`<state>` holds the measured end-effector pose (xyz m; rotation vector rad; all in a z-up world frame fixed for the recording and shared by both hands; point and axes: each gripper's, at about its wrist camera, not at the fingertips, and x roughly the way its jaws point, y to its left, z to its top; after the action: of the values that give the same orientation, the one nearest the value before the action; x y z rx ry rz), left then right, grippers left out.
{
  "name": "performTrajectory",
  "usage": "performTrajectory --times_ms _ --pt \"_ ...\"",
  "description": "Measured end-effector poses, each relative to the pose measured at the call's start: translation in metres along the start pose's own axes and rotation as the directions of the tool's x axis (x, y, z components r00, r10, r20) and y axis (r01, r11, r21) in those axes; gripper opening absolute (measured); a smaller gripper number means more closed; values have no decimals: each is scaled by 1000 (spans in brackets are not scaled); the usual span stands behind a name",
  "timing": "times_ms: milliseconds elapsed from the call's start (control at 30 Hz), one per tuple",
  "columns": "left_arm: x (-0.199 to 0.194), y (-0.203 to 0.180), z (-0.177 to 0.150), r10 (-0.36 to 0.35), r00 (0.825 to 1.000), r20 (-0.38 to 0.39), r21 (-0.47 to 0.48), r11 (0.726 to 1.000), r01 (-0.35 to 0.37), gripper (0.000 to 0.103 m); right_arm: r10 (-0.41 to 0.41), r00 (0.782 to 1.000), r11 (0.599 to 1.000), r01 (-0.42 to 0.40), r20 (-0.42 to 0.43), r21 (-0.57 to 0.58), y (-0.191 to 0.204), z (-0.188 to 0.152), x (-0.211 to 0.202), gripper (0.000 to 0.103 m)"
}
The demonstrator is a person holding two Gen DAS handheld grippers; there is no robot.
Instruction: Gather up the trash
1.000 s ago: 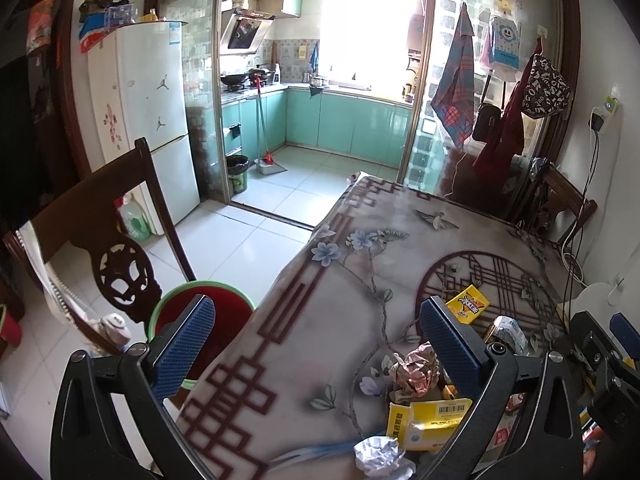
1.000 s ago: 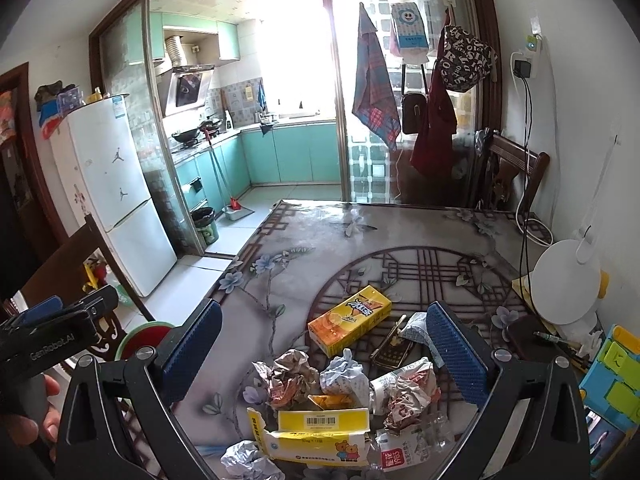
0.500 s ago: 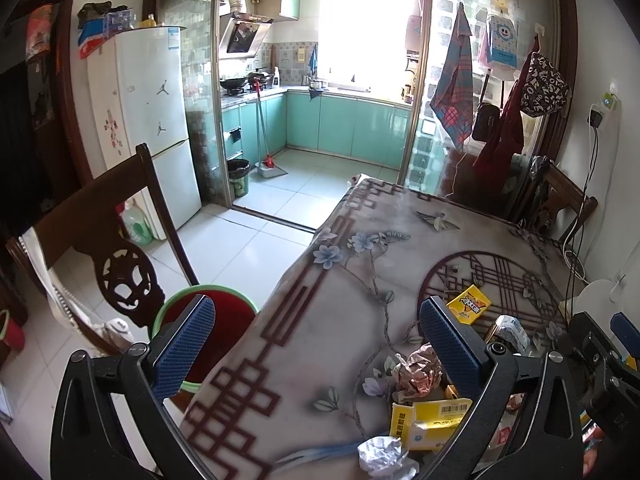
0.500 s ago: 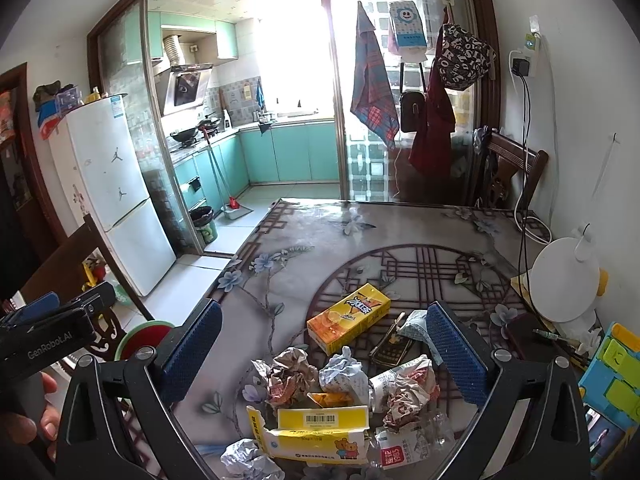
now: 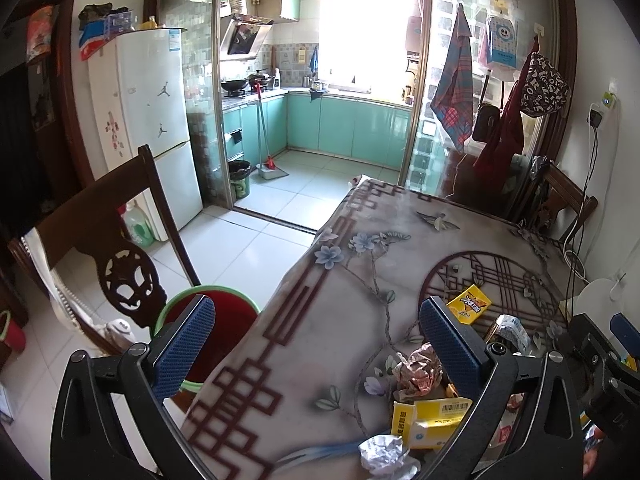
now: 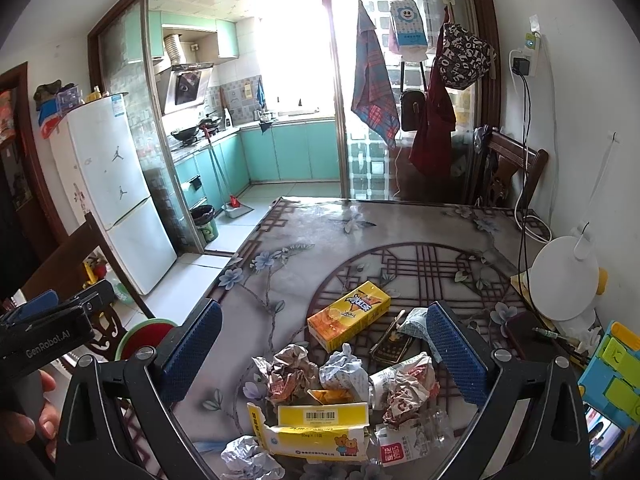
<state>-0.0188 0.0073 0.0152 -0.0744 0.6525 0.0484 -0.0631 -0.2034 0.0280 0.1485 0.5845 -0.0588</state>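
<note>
Kitchen backdrop; red bin (image 5: 208, 332) clearer via left tongs (image 5: 316, 344) cam.

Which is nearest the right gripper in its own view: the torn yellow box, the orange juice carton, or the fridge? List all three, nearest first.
Measured from the right gripper:
1. Torn yellow box: on the table, low between the fingers.
2. Orange juice carton: farther along the table, mid-frame.
3. Fridge: far left, across the floor by the kitchen door.
</note>
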Motion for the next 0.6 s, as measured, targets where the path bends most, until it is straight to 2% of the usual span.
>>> performTrajectory --times_ms 467,600 --pt "-3 -3 -4 -9 1000 -5 11 1000 9 103 -9 1000 1000 9 -11 6 -8 -4 -1 103" --pt "-1 -10 -9 -37 999 -21 29 999 38 103 -7 1000 1000 7 -24 10 -14 -5 0 103"
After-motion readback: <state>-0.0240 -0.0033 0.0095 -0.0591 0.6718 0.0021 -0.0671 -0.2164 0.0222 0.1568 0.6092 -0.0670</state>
